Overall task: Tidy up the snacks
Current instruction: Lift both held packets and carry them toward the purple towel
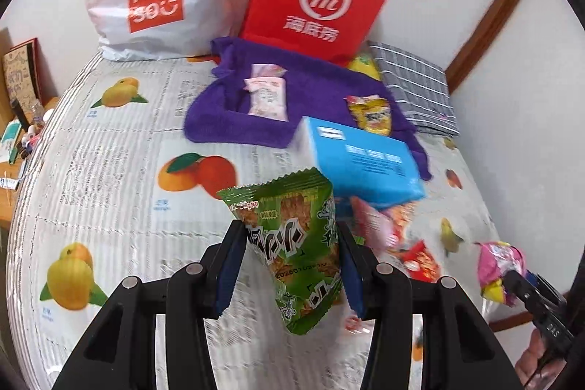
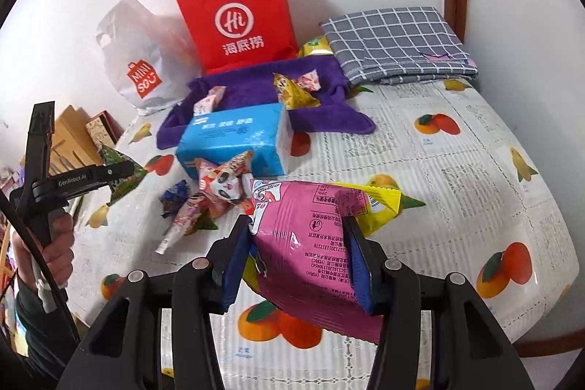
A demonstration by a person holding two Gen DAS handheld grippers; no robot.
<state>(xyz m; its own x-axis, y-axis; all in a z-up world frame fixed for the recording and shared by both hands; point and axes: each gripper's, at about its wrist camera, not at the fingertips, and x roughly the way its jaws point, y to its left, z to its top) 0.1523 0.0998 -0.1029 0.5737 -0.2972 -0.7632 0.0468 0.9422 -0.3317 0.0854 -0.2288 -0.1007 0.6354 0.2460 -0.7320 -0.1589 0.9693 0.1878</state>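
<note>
My left gripper (image 1: pixel 290 240) is shut on a green snack packet (image 1: pixel 296 243) and holds it above the table; it also shows in the right wrist view (image 2: pixel 122 176). My right gripper (image 2: pixel 298 236) is shut on a pink and yellow snack bag (image 2: pixel 314 236), also lifted; this bag shows at the right edge of the left wrist view (image 1: pixel 499 267). A purple towel (image 1: pixel 310 86) lies at the back with a pink packet (image 1: pixel 267 97) and a yellow packet (image 1: pixel 373 114) on it. Several loose snack packets (image 2: pixel 215 189) lie in front of a blue tissue pack (image 2: pixel 234 141).
A red paper bag (image 2: pixel 237 21) and a white MINISO bag (image 2: pixel 139 61) stand against the back wall. A folded grey checked cloth (image 2: pixel 398 42) lies at the back right. The table has a fruit-print cover (image 2: pixel 457 170). Small clutter sits on a wooden shelf (image 1: pixel 22 134) at left.
</note>
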